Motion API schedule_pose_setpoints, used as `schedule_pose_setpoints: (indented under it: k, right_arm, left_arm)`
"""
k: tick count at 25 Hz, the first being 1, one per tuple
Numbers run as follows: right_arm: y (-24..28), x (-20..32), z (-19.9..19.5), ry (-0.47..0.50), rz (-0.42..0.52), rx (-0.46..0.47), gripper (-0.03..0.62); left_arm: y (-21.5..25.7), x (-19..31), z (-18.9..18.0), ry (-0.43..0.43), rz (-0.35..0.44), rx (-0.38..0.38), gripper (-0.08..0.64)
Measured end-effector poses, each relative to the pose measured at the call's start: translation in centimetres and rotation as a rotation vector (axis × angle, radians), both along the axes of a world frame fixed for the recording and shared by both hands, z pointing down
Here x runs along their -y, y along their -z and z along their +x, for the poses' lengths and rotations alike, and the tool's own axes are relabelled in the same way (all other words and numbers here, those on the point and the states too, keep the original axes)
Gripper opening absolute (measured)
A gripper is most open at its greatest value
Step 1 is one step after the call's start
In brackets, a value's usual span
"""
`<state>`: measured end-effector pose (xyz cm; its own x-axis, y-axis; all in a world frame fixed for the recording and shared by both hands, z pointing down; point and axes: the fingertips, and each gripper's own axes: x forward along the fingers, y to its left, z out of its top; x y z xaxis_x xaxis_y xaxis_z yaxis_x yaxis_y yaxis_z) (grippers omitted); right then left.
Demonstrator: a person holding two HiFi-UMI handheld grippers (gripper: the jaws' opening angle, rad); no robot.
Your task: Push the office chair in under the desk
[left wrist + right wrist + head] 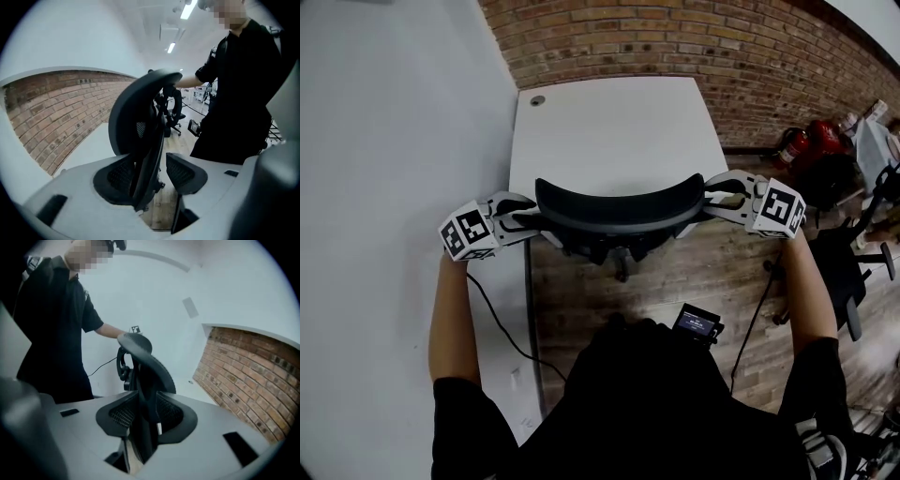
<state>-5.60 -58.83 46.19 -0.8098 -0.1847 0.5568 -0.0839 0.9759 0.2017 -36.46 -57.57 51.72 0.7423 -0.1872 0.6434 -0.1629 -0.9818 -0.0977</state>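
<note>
The black office chair's curved backrest [617, 211] stands at the near edge of the white desk [609, 122], with its seat hidden below. My left gripper [525, 220] is at the backrest's left end. In the left gripper view the backrest's edge [136, 112] lies against one pad, with a gap to the other pad [185, 173], so the left gripper [154, 174] is open. My right gripper [724, 197] is at the right end. In the right gripper view, the right gripper [146, 417] has both pads pressed on the backrest's edge [150, 366].
A white wall [394, 112] runs along the left and a brick wall [694, 37] stands behind the desk. Red fire extinguishers [811, 141] and another black chair [844, 272] stand at the right. A black cable [502, 328] trails along the wall foot beside the wooden floor [581, 291].
</note>
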Motion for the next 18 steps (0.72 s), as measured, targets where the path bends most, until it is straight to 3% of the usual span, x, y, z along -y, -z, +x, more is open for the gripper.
schedule_pose_setpoints:
  k: [5,9,11,14,18]
  right_arm:
    - [3.3,0.0,-0.5,-0.128,0.07,0.142,0.073]
    - [5.1,-1.1,-0.3,-0.22,0.073,0.293,0.039]
    - [6.2,-1.9,-0.2,-0.264,0.079,0.372,0.028]
    - [7.5,-4.2,-0.9,-0.318,0.064,0.496,0.013]
    - [7.7,-7.8,-3.1,-0.358,0.005,0.679,0.008]
  left_arm:
    - [3.8,-0.3,-0.8,0.122,0.095,-0.191,0.179]
    - [8.3,-1.6,-0.7,0.241,0.171,-0.503,0.097]
    - [10.3,-2.7,-0.3,0.269,0.207,-0.616,0.064]
    - [12.3,-4.3,0.2,0.311,0.266,-0.701,0.035]
    - [11.9,-5.7,1.2,0.366,0.281,-0.736,0.028]
